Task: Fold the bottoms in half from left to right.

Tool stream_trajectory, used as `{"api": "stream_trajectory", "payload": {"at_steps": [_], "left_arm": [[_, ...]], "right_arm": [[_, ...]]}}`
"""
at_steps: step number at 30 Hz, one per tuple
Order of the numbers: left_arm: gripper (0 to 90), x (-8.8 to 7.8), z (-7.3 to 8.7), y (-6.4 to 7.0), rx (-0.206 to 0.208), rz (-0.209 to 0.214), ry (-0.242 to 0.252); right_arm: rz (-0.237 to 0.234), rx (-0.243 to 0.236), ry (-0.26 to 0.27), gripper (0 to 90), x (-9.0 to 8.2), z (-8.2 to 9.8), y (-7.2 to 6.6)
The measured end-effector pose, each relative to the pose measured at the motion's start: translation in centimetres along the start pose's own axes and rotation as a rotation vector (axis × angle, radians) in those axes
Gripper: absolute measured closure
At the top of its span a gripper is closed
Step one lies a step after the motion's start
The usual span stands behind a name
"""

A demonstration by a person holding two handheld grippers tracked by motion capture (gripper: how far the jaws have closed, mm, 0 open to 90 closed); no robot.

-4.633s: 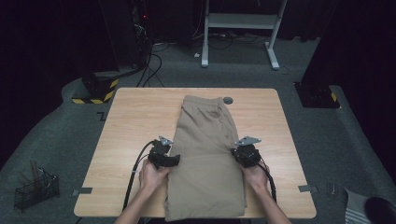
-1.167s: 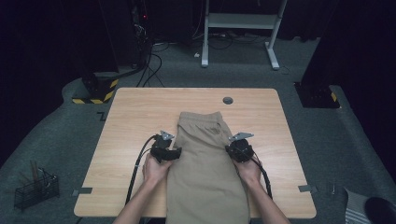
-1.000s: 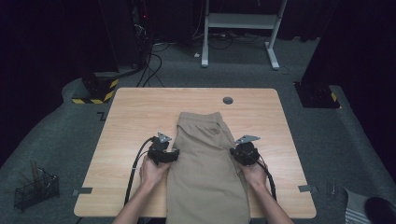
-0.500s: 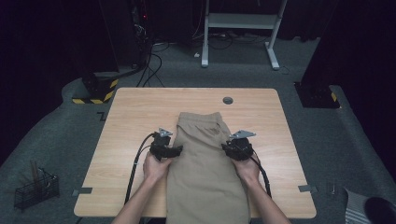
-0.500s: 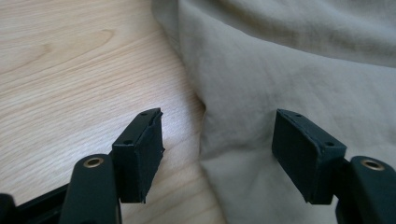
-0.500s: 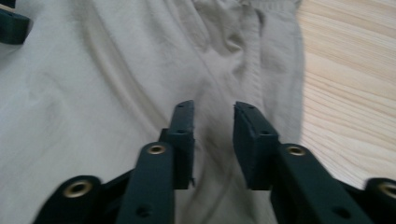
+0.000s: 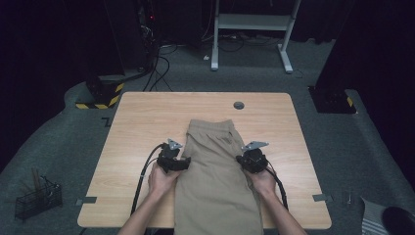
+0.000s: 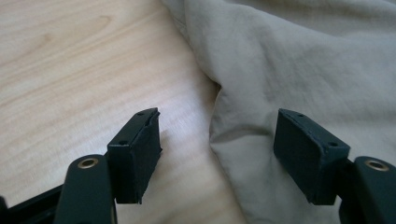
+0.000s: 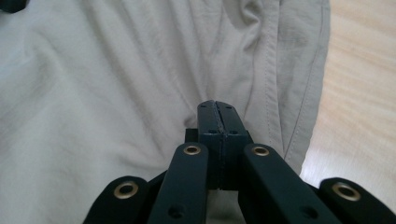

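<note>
Beige trousers (image 7: 215, 166) lie folded lengthwise on the wooden table (image 7: 147, 117), waistband at the far end and legs hanging over the near edge. My left gripper (image 7: 183, 163) rests at their left edge. In the left gripper view it (image 8: 217, 140) stands open, one jaw over bare wood (image 8: 70, 70) and the other over the cloth (image 8: 299, 60), with the fabric's edge between them. My right gripper (image 7: 243, 161) sits on the trousers' right side. In the right gripper view it (image 9: 218, 109) is shut, tips pressed onto the creased cloth (image 9: 93, 93) beside the side seam.
A round cable hole (image 7: 239, 105) lies in the table beyond the waistband. On the floor stand a wire basket (image 7: 36, 198) at the left, a white desk frame (image 7: 254, 24) at the back and yellow-black striped bases (image 7: 100, 95). Bare wood flanks the trousers.
The trousers have slid toward the person since the oldest frame. In the last second the right gripper shifted inward onto the cloth; the left gripper has hardly moved.
</note>
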State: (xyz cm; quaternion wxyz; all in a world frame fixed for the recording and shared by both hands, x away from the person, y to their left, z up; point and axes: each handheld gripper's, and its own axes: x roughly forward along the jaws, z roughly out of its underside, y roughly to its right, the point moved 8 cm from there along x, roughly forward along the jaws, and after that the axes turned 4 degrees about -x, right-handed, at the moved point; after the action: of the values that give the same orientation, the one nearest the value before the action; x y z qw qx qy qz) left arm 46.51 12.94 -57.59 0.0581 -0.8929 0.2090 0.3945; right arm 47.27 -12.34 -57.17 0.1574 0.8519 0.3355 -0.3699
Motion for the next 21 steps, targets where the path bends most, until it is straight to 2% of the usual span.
{"api": "stream_trajectory", "payload": {"at_steps": [4, 7, 10, 12, 15, 18, 19, 21], "left_arm": [[31.5, -0.4, 0.3, 0.3, 0.011, 0.013, -0.016], [30.2, -0.2, -0.1, 0.1, -0.017, 0.032, -0.019], [31.0, 0.1, -1.1, -0.1, -0.064, 0.044, 0.036], [32.2, 0.4, -1.7, 0.0, -0.073, 0.046, 0.049], [34.2, 0.8, -2.0, -0.1, -0.075, 0.039, 0.044], [34.9, 1.1, -1.5, -0.1, -0.048, 0.020, 0.007], [34.6, 1.1, -1.3, 0.1, -0.025, 0.011, 0.016], [34.7, 0.8, -0.9, 0.2, -0.008, 0.001, 0.013]], "right_arm": [[-0.022, -0.013, -0.008, 89.9, -0.7, 0.6, -0.8], [-0.019, -0.018, 0.005, 89.2, -1.0, 0.4, -1.0], [-0.004, 0.009, 0.039, 83.4, -1.1, -0.4, -0.6], [0.002, 0.016, 0.052, 80.5, -0.8, -1.0, -0.4], [0.017, 0.008, 0.041, 80.3, 0.1, -1.4, -0.1], [0.016, -0.008, 0.004, 87.8, 0.9, -1.0, -0.3], [0.016, -0.016, 0.005, 89.1, 0.8, -0.9, -0.4], [0.006, -0.030, -0.005, 89.6, 0.5, -0.6, -0.7]]}}
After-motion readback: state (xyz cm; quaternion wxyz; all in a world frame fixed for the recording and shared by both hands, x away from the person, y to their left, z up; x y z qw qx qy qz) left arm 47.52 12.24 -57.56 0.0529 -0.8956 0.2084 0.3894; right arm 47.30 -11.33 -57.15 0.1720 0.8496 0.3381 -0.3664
